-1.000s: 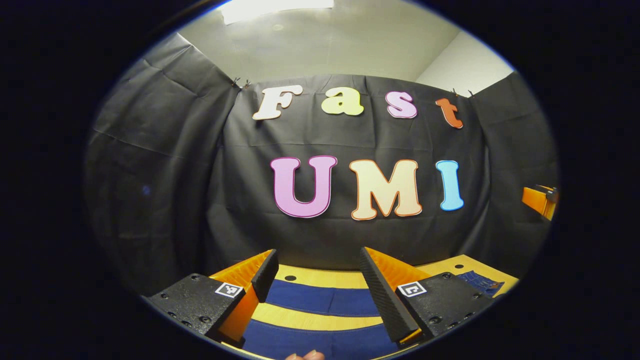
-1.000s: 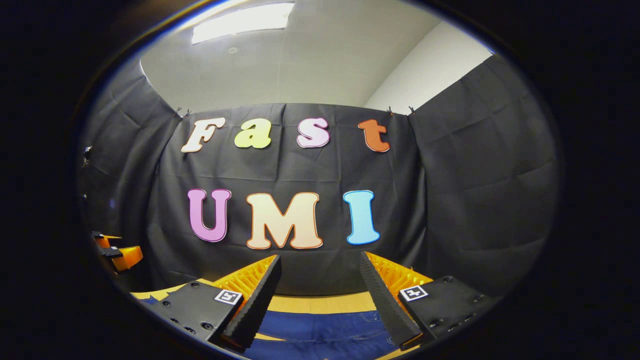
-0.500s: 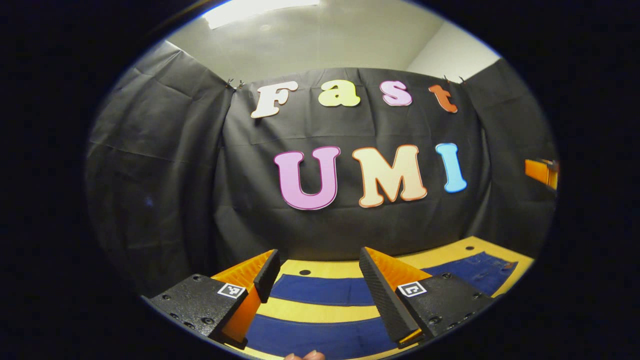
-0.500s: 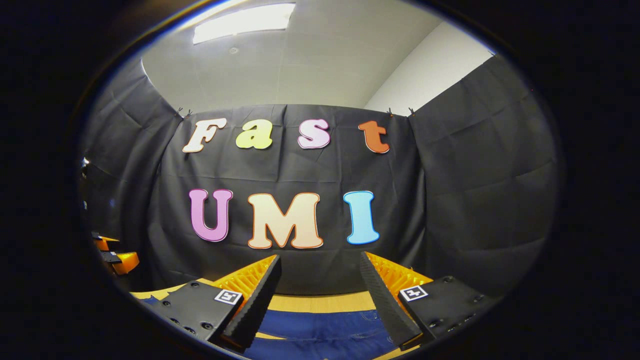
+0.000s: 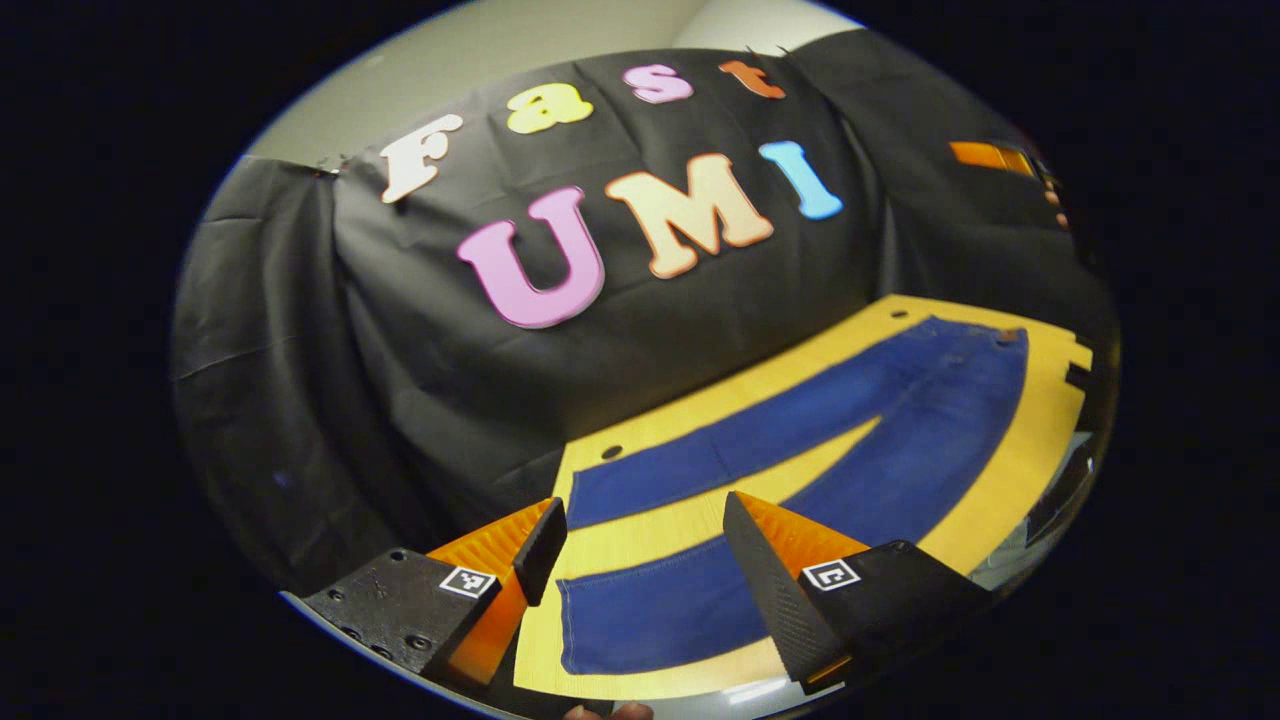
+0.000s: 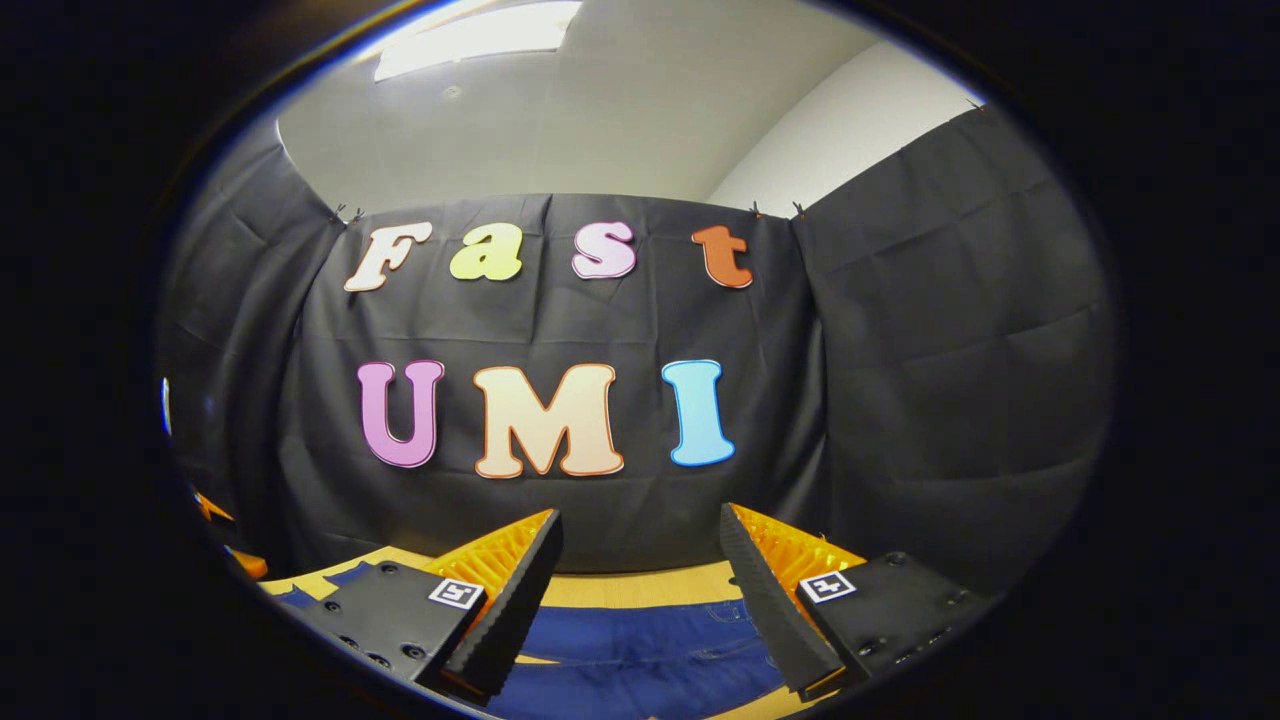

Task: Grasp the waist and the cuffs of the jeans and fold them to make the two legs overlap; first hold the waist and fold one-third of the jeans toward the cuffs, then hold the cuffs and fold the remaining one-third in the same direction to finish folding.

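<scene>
We see the jeans (image 5: 800, 440) flat on the table (image 5: 1010, 450), long axis running lower left to upper right, cuffs lower left. Our left gripper (image 5: 640, 555) and right gripper (image 6: 640, 565) hang spread, empty.

Yellow table (image 5: 1040, 420); blue jeans (image 5: 900, 420) spread flat on it, both legs apart

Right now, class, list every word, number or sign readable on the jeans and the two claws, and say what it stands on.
Jeans: none; the brown waist patch is too small to read.
Left claw: square patterned tags, no words.
Right claw: the same, no words.
</scene>
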`<state>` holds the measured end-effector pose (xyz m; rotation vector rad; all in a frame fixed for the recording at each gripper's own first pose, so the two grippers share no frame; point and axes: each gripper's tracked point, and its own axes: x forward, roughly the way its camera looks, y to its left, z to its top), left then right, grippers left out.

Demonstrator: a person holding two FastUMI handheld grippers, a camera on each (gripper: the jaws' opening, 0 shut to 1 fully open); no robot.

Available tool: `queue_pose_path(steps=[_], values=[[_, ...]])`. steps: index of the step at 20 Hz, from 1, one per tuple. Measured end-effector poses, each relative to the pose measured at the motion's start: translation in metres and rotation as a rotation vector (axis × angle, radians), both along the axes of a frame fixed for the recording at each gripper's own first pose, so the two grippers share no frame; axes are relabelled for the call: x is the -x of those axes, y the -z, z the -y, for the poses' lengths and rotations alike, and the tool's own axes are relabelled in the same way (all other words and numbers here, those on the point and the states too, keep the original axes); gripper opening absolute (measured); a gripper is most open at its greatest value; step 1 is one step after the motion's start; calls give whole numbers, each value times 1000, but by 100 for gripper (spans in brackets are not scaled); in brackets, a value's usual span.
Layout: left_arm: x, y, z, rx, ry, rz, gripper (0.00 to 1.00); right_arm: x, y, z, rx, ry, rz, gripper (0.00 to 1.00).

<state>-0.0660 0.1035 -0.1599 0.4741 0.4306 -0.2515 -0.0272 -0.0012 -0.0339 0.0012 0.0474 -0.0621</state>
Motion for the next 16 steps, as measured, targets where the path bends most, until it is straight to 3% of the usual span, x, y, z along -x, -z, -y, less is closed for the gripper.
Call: queue_pose_path(steps=[6, 16], values=[[35, 74, -32, -213, 125, -199, 96, 8, 10, 0, 32, 30, -21, 98], [67, 166, -92, -458, 235, -469, 96, 18, 26, -7, 105, 56, -75, 99]])
